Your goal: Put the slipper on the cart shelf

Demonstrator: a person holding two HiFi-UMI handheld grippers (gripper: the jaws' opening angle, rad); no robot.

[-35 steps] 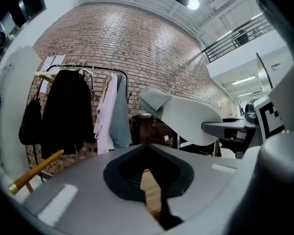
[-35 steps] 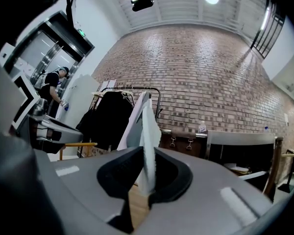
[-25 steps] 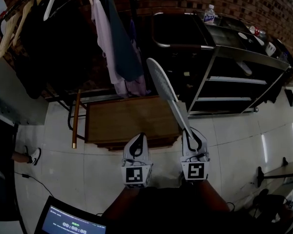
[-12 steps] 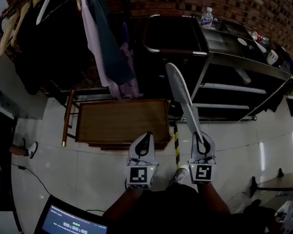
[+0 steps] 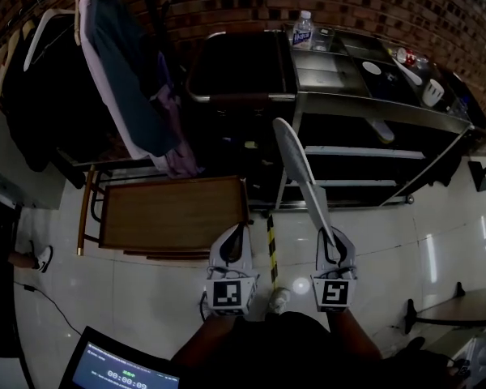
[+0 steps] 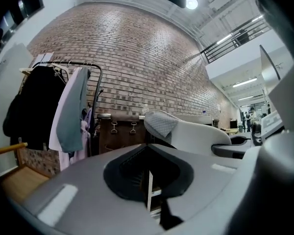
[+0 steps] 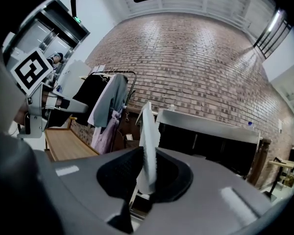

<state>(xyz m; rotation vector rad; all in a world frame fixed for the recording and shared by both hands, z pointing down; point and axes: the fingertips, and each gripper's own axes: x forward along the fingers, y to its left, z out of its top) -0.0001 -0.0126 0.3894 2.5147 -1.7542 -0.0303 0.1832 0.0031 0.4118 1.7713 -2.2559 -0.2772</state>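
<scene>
Your right hand-held gripper (image 5: 334, 248) pinches slipper (image 5: 298, 168) by 1 end, tip aimed at cart (image 5: 364, 104), likely for sliding onto shelf (image 5: 352, 151); left hand-held gripper (image 5: 231, 245) pressed together, empty.

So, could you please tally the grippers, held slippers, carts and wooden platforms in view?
grippers, left gripper and right gripper: 2
slipper, held: 1
cart: 1
wooden platform: 1
Total: 5
</scene>
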